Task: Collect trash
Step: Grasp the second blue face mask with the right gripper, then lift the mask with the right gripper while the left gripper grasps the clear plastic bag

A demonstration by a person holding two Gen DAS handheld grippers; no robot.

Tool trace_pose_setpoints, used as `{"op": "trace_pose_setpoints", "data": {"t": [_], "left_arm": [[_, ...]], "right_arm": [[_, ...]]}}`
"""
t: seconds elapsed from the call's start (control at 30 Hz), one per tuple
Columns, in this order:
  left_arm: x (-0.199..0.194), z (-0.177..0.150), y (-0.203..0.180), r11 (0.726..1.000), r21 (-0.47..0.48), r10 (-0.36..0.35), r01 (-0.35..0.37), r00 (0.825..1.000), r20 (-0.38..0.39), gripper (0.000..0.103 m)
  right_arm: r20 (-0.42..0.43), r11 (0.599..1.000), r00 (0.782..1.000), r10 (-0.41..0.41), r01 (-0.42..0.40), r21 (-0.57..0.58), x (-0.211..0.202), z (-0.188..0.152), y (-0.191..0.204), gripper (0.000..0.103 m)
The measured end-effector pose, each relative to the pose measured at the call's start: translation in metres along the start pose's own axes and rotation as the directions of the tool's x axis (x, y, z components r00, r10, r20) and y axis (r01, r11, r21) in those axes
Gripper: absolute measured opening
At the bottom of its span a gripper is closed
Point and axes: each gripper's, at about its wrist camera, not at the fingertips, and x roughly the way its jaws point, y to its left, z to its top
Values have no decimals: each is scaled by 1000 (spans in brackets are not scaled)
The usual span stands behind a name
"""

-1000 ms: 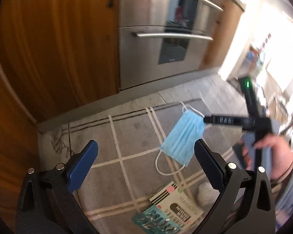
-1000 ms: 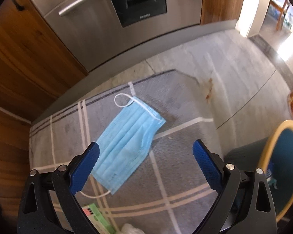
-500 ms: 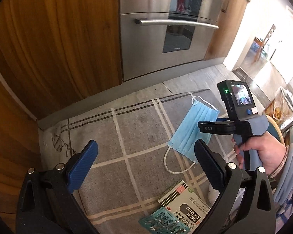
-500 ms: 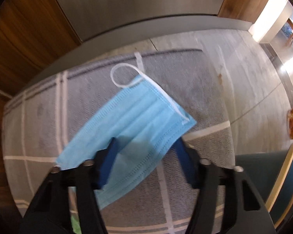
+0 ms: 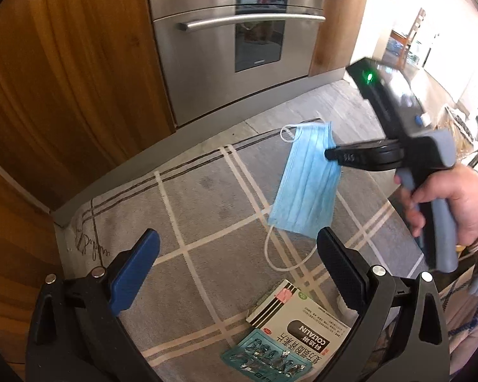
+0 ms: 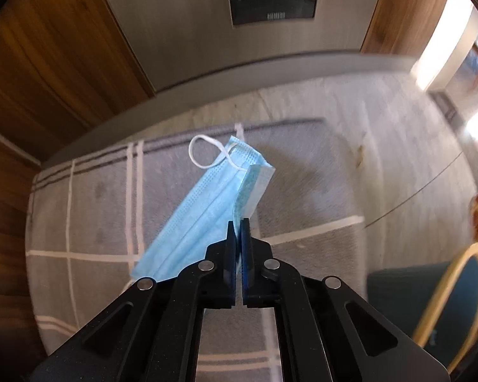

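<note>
The mask [image 6: 204, 210] is being pinched at one edge by the right gripper [image 6: 238, 232], whose jaws are being pressed together with only the fabric between them. It is being held clear of the rug [image 5: 207, 210], hanging limp and folded along its pleats, one ear loop [image 6: 204, 154] curling at the top and the other dangling below in the left view. An edge grip is probably being used because the thin cloth was lying flat, with nothing else to seize.

The left gripper [image 5: 235, 264] is being kept wide open and empty, low over the rug, likely being readied for the next piece.

A medicine box [image 5: 302, 324] and a blister pack [image 5: 267, 356] are lying on the rug just beneath the left gripper, touching each other; these are judged to be the remaining trash. A bin with a yellow rim [image 6: 455, 302] is partly being shown at the right edge, probably the destination. Nothing is being seen in between. The oven [image 5: 239, 47] and wooden cabinets [image 5: 63, 79] are standing behind the rug.
</note>
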Motion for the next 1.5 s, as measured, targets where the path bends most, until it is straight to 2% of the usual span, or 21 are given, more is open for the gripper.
{"op": "trace_pose_setpoints", "data": {"t": [0.27, 0.43, 0.53, 0.7, 0.83, 0.9, 1.03, 1.23, 1.3, 1.4, 1.5], "left_arm": [[-9, -4, -16, 997, -6, -77, 77, 997, 12, 97], [-12, -14, -47, 991, 66, -113, 113, 994, 4, 97], [-11, -22, -65, 986, 96, -133, 133, 991, -6, 97], [1, -40, -105, 972, 186, -141, 146, 989, -36, 97], [16, -51, -124, 964, 193, -168, 182, 982, -87, 97], [29, -56, -132, 960, 194, -176, 200, 975, -135, 97], [49, -68, -147, 949, 263, -129, 174, 975, -180, 96], [77, -76, -155, 941, 307, -67, 141, 969, -240, 85], [86, -79, -152, 943, 306, -48, 132, 962, -269, 74], [94, -80, -145, 949, 275, -67, 154, 951, -303, 63], [94, -78, -142, 952, 263, -78, 159, 952, -295, 53]], "right_arm": [[157, 996, 987, -21, 34, -79, -75, -13, 5, 3], [251, 999, 967, -36, 39, -5, -124, -30, -25, 3], [294, 997, 953, -77, 74, 20, -148, -42, -42, 3], [318, 994, 943, -99, 81, 69, -172, -62, -68, 3], [329, 990, 938, -107, 70, 123, -183, -70, -89, 3], [323, 988, 941, -98, 55, 141, -183, -72, -99, 3], [286, 983, 955, -79, 27, 182, -175, -74, -115, 3], [247, 981, 966, -75, 27, 190, -165, -72, -126, 3], [244, 982, 967, -70, 24, 186, -163, -72, -127, 3], [239, 983, 969, -65, 21, 183, -162, -72, -130, 3], [236, 982, 970, -63, 18, 189, -161, -72, -132, 3]]}}
